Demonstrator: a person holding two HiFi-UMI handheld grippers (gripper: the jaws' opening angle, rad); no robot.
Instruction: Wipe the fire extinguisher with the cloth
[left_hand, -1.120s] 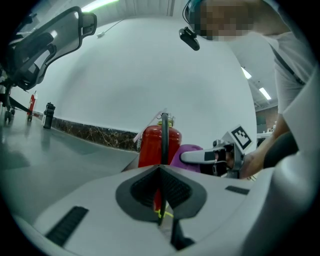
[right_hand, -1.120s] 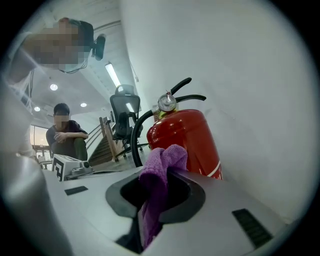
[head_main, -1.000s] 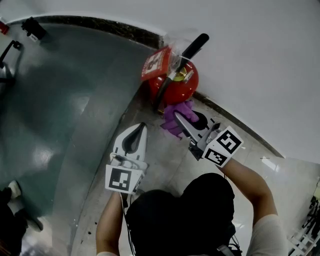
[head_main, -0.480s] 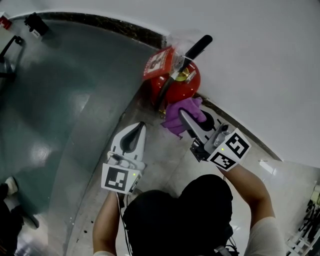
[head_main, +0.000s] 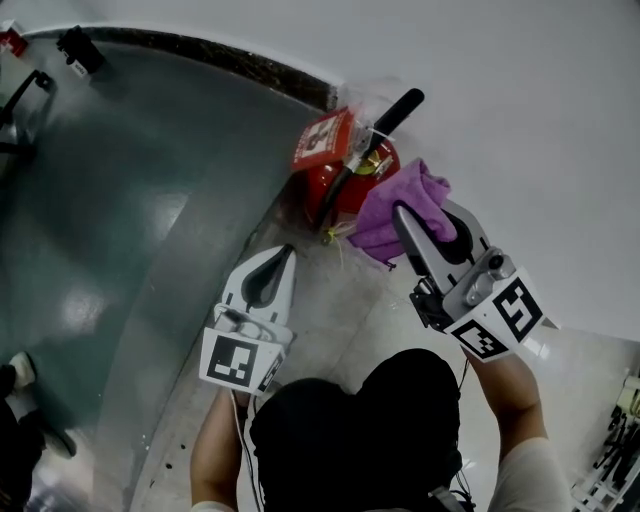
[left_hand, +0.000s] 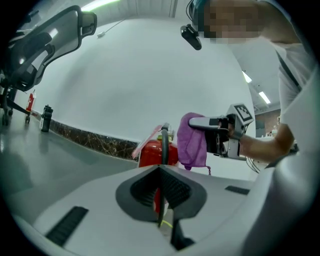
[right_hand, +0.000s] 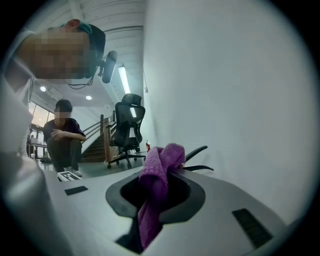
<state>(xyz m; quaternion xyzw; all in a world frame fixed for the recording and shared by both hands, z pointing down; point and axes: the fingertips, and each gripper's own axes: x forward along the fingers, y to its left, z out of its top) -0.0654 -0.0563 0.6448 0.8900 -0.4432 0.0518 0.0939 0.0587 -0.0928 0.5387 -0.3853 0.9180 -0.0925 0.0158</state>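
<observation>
Right gripper is pinched tight on the purple cloth, near the middle right of the head view. Left gripper has its jaws pressed together with nothing in them, lower left, pointing at the fire extinguisher. That red can stands on the floor by the wall, in the upper middle. The cloth hangs just beside its top; I cannot tell if they touch. I think it is best to press the soft bunch on the red side, rub down slowly, and mind the black handle.
</observation>
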